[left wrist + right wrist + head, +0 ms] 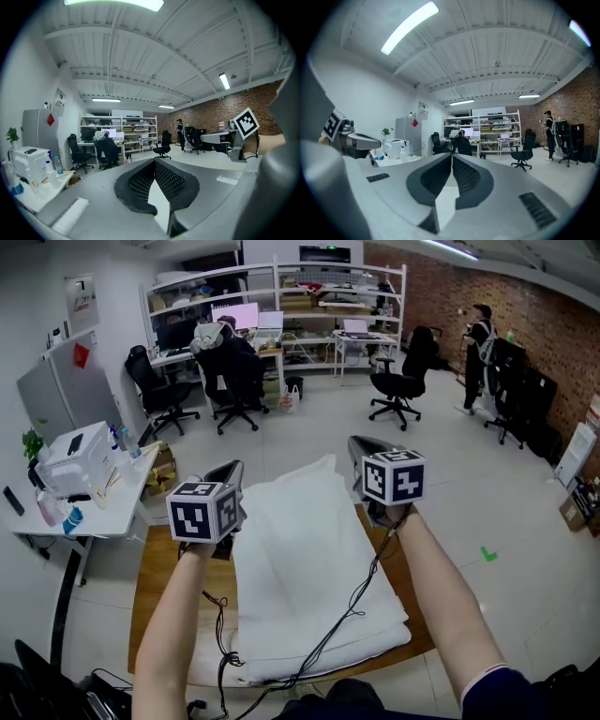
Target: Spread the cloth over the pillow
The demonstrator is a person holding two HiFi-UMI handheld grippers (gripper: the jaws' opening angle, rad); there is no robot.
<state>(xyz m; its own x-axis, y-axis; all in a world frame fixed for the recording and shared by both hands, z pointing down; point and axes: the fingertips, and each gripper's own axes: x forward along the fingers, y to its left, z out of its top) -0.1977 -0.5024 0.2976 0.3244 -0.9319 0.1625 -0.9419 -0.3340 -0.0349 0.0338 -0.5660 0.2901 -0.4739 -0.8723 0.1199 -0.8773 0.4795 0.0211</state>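
I am holding the left hand-held gripper [153,164] clamped shut on one corner of the white cloth [300,540], and the right hand-held gripper [451,157] is pinching the other corner in the same way; a sliver of white fabric is showing between each pair of closed jaws. Both are raised side by side above the far end of the wooden worktop [159,596], and the cloth is sloping down from them towards me over the pillow [323,660]. The pillow is lying lengthwise on the worktop, mostly covered, with only what I take to be its near edge peeking out. To do this step well, I judge I should be keeping the two corners level with each other and the edge between them taut. I should then be carrying that edge just past the pillow's far end and lowering both sides together, so the fabric settles flat rather than bunching. Letting go should wait until the cloth is resting. The black cable [349,607] is trailing across the fabric and could drag a wrinkle into it, so I am minding that. Counting: two hand-held grippers, one cloth, one pillow as far as I can tell, one worktop.
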